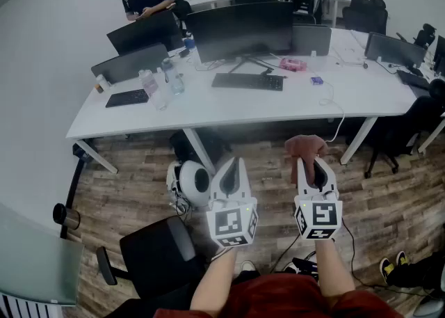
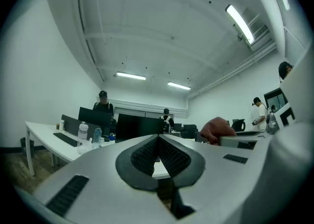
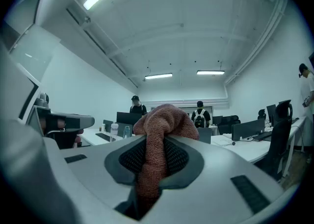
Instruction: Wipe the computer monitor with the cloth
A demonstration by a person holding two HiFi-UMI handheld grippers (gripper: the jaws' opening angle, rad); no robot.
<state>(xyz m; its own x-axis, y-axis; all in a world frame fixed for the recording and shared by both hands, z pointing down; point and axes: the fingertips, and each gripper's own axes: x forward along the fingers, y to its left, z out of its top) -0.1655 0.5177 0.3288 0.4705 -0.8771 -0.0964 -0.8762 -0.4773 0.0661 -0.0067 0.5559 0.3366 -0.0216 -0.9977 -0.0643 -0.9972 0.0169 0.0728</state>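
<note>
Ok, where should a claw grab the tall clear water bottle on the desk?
Probably around its middle, coming level from the near edge of the desk. The water bottle stands upright and round, so its sides suit a squeeze. A bluish bottle stands close on its right, so coming sideways looks awkward. The left claw is shut and empty.

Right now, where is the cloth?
The cloth is clamped in the right gripper, right of centre in the head view. It is above the wood floor, short of the white desk, with the left gripper alongside.
</note>
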